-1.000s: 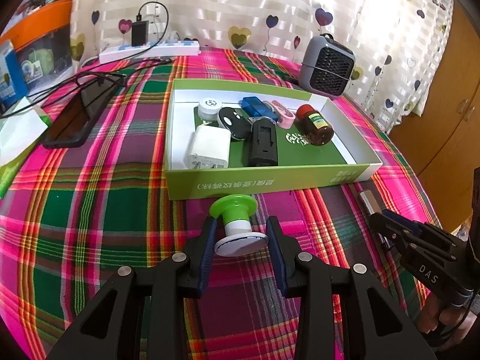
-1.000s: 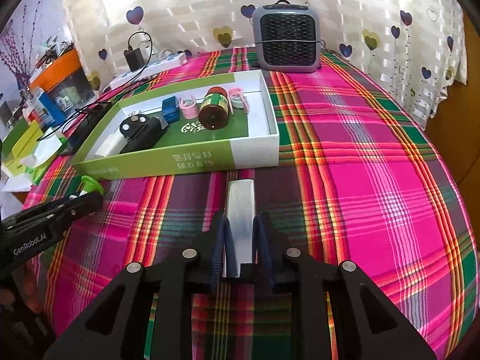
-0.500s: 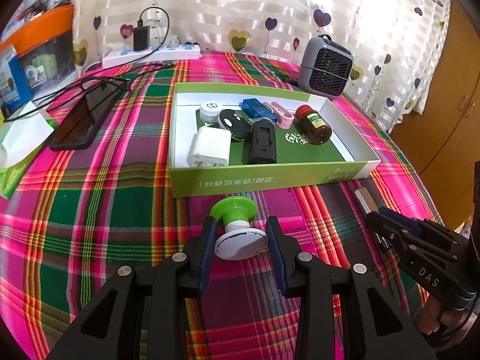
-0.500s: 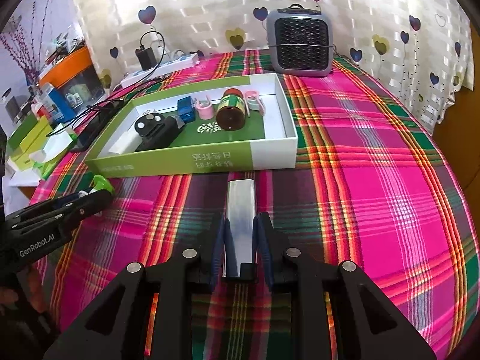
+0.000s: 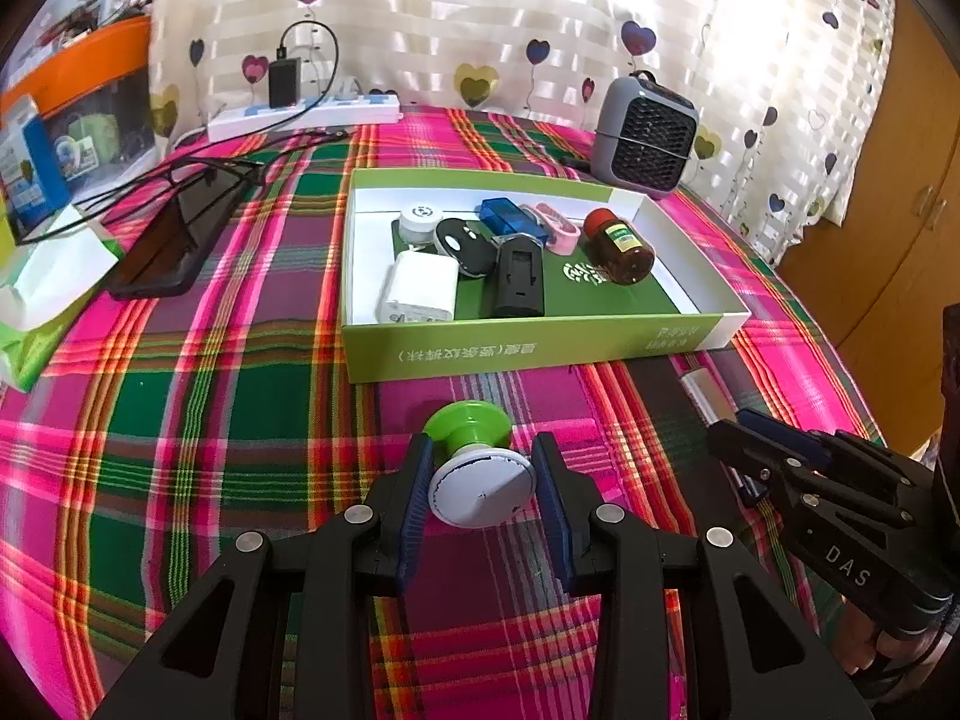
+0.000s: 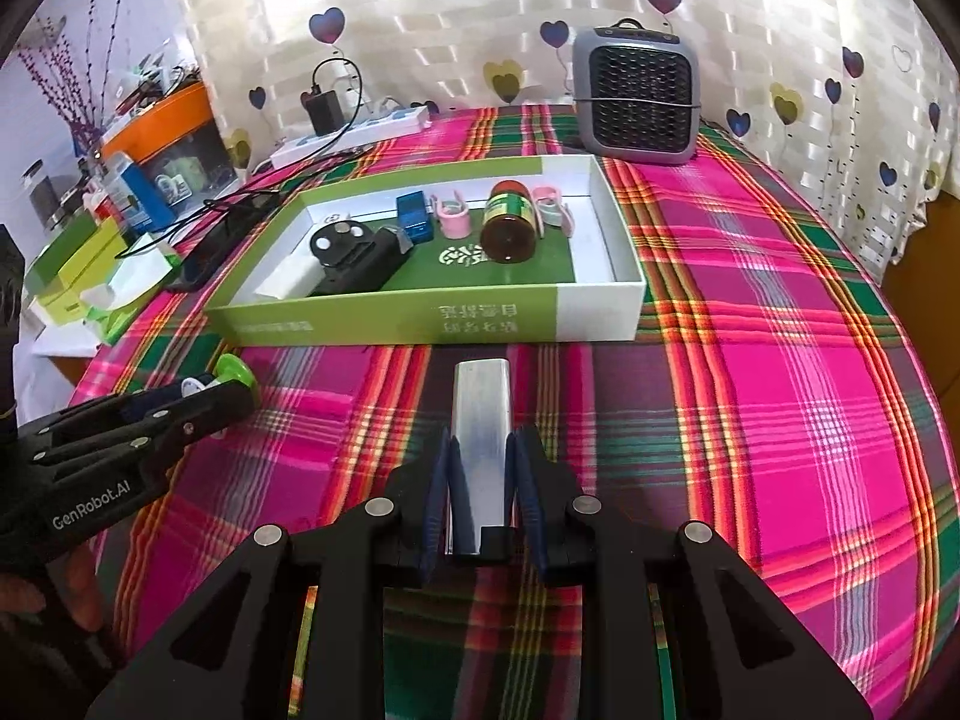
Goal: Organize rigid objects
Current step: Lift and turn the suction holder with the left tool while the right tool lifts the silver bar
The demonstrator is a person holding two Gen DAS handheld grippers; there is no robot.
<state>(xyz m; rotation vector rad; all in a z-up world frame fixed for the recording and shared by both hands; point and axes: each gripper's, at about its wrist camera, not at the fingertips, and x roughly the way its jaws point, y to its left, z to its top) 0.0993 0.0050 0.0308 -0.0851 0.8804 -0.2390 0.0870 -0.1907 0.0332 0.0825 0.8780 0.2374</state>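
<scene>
My left gripper [image 5: 483, 483] is shut on a white round piece with a green flared end [image 5: 474, 456], held above the plaid cloth just in front of the green tray. My right gripper [image 6: 481, 480] is shut on a flat silver metal bar [image 6: 481, 420] that sticks out forward, a little short of the tray's front wall. The green and white tray [image 6: 420, 315] holds a brown bottle [image 6: 509, 222], a blue box [image 6: 415, 215], pink clips, a black key fob, a black block and a white charger [image 5: 420, 291]. Each gripper shows in the other's view: right gripper [image 5: 729, 438], left gripper [image 6: 228, 405].
A grey mini heater [image 6: 636, 99] stands behind the tray. A white power strip [image 5: 306, 114] with cables, a dark phone [image 5: 180, 234] and boxes [image 6: 90, 264] lie at the left. Bare plaid cloth [image 6: 780, 360] spreads to the right of the tray.
Both views have shifted slightly back from the tray, which sits a bit farther off. Each gripper keeps the same hold on its object.
</scene>
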